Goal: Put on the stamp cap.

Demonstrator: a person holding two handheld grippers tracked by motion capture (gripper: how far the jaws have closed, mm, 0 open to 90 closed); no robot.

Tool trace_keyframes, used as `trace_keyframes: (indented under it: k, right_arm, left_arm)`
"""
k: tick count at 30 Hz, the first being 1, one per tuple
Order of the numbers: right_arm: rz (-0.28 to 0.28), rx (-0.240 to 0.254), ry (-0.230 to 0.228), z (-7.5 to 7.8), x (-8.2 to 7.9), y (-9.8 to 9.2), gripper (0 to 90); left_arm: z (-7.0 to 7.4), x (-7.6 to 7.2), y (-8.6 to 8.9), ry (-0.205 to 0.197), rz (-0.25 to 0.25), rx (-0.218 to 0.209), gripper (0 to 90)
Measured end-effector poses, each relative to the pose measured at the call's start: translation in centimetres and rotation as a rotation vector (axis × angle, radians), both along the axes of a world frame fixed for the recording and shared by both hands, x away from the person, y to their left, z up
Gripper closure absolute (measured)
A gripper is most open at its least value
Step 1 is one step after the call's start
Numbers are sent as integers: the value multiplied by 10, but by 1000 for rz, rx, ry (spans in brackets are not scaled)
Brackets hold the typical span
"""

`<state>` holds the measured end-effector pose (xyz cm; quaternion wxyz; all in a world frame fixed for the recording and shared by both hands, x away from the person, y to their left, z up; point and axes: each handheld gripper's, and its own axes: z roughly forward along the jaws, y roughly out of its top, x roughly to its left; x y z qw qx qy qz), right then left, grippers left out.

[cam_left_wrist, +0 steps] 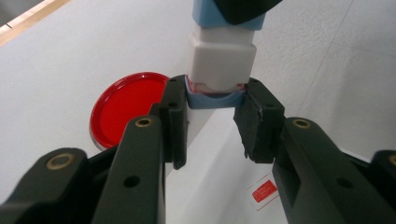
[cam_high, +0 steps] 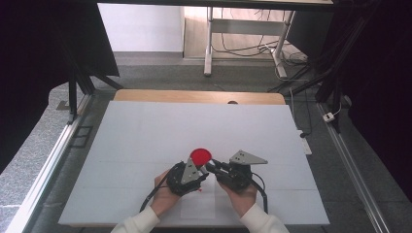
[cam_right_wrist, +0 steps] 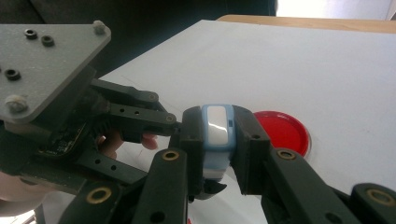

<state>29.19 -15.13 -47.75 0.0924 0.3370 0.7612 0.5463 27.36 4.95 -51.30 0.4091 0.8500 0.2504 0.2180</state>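
A small white and light-blue case [cam_left_wrist: 223, 56] hangs just above the white table between both grippers. My left gripper [cam_left_wrist: 212, 100] is shut on its blue lower end. My right gripper [cam_right_wrist: 218, 130] is shut on the other end of the case [cam_right_wrist: 218, 122], its jaws pressing both sides. In the high view the left gripper [cam_high: 203, 171] and right gripper [cam_high: 212, 168] meet tip to tip near the table's front middle. A round red lid [cam_high: 200, 156] lies flat on the table just beyond them; it is also in the left gripper view [cam_left_wrist: 126, 105] and the right gripper view [cam_right_wrist: 282, 130].
A white sheet [cam_high: 145, 131] covers the table, with a wooden edge [cam_high: 194, 95] at the far side. A small red-and-white label [cam_left_wrist: 264, 190] lies on the sheet under the grippers. Metal rails [cam_high: 53, 155] run along both sides, and cables [cam_high: 291, 58] lie on the floor behind.
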Motion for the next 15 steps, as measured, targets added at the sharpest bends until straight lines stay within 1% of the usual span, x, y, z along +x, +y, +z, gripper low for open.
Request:
trace_keyframes:
  k: [2, 9, 15]
  right_arm:
    - [-2, 0, 4, 0, 0, 1, 752]
    - [-2, 0, 8, -1, 0, 1, 752]
    - [9, 0, 23, -1, 2, 1, 752]
  left_arm:
    - [0, 0, 0, 0, -2, 7, 645]
    - [0, 0, 0, -4, 3, 10, 646]
    - [0, -2, -1, -21, 2, 29, 650]
